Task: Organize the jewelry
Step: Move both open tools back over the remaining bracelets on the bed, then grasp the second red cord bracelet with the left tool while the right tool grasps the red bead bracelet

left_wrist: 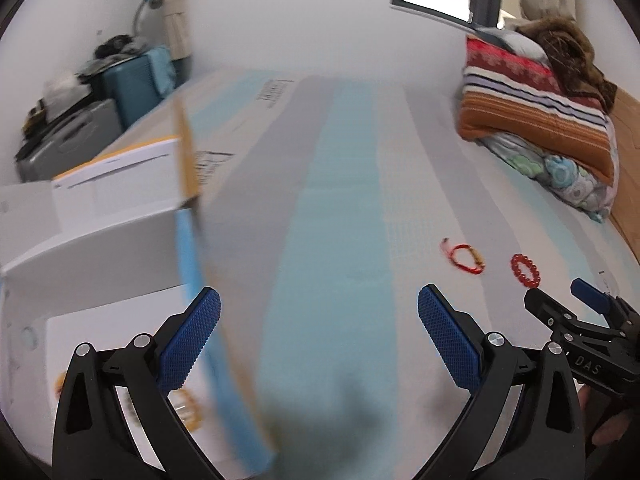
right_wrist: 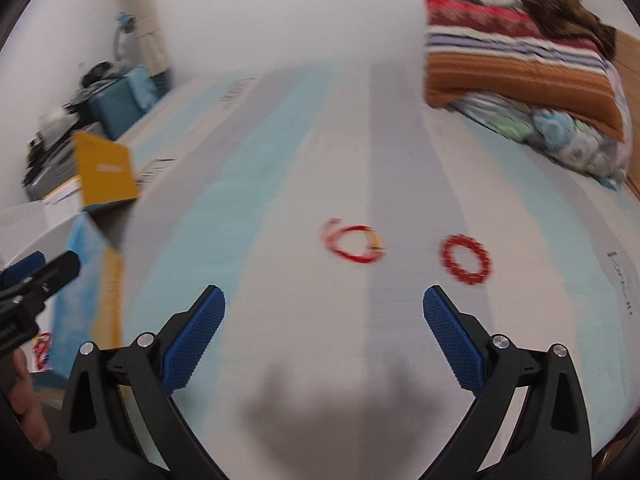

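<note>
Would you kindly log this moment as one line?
left gripper: open | right gripper: open | beaded bracelet, cord bracelet: on bed

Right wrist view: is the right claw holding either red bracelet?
No. The right claw is open and empty, while the red cord bracelet and red bead bracelet lie on the bed ahead.

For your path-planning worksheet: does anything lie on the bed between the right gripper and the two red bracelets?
Nothing visible does. The right gripper is open and empty, and only bare striped bedsheet lies between it and the red cord bracelet and red beaded bracelet.
</note>
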`<state>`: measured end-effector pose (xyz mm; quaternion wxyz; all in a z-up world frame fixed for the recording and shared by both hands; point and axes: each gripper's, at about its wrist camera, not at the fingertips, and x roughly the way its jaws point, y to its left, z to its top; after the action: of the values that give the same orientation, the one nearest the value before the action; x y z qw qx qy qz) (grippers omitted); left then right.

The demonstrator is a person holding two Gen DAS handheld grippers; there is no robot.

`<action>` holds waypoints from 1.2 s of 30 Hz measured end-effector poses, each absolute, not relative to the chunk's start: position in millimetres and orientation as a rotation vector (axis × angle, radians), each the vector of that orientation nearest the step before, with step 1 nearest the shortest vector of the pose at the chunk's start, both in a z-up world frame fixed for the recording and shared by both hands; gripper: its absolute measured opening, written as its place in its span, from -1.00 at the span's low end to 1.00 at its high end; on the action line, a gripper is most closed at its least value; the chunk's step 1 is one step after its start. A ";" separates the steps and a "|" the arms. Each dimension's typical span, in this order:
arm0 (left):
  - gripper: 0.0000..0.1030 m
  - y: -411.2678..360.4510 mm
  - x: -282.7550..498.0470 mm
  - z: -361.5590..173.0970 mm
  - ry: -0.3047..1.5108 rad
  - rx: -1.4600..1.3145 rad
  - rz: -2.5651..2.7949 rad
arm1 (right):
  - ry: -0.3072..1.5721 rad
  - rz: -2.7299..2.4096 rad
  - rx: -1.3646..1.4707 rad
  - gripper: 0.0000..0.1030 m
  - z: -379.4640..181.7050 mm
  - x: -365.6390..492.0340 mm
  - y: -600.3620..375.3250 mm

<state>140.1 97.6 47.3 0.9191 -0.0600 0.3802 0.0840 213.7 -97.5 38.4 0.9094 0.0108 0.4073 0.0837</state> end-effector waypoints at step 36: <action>-0.09 -67.9 333.7 -109.5 0.951 0.036 0.016 | 1.008 -0.059 0.080 -0.20 -96.5 337.5 -267.7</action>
<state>333.7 -67.9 -109.5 0.8888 0.0173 0.4579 0.0075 337.5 -267.7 -96.5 0.8746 0.0381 0.4826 -0.0282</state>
